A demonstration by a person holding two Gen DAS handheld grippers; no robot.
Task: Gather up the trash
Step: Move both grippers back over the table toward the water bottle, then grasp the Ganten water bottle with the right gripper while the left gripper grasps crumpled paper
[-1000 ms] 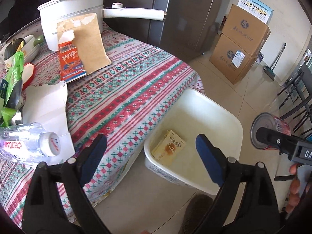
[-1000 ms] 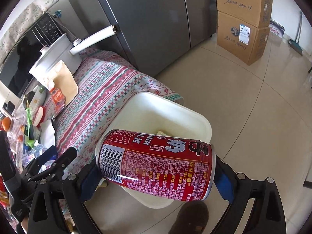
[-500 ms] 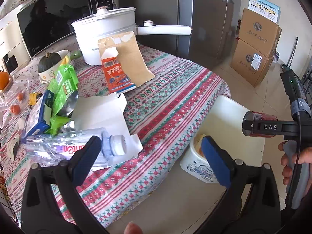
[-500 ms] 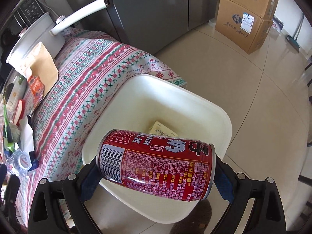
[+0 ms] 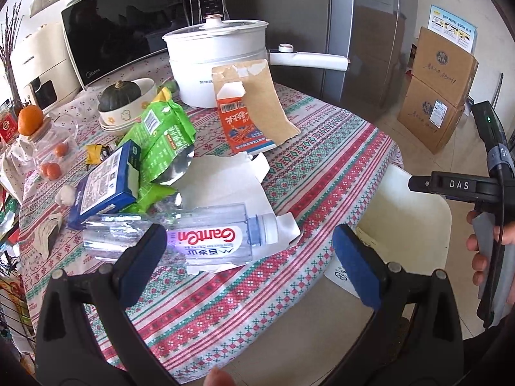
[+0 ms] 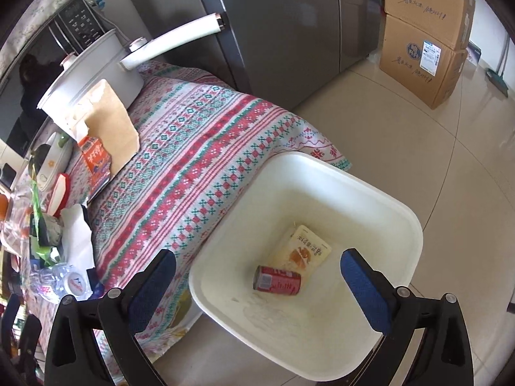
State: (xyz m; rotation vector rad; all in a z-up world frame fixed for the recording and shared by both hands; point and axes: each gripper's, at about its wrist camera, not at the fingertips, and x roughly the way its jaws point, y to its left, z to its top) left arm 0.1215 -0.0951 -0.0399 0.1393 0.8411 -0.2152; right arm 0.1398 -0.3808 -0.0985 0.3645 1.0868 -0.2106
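Observation:
A white trash bin [image 6: 379, 193] stands on the floor beside the table; it also shows in the left wrist view [image 5: 418, 199]. A red can [image 6: 277, 284] and a yellow carton [image 6: 305, 251] lie in it. My right gripper [image 6: 257, 281] is open and empty above the bin. My left gripper [image 5: 249, 255] is open and empty, just in front of a crushed clear water bottle [image 5: 193, 238] lying on white paper [image 5: 225, 189]. A green snack bag [image 5: 164, 138], a blue box [image 5: 106, 183] and an orange carton [image 5: 244, 128] lie behind it.
A patterned cloth covers the table [image 5: 322, 160]. A white electric pot [image 5: 222, 61] with a long handle, a microwave [image 5: 128, 32], a bowl with a squash [image 5: 122, 103] and oranges [image 5: 30, 119] stand at the back. Cardboard boxes [image 6: 425, 32] are stacked by the fridge [image 6: 273, 16].
My right gripper has opened and the red can has dropped into the bin. My left gripper has swung left from the bin toward the water bottle on the table.

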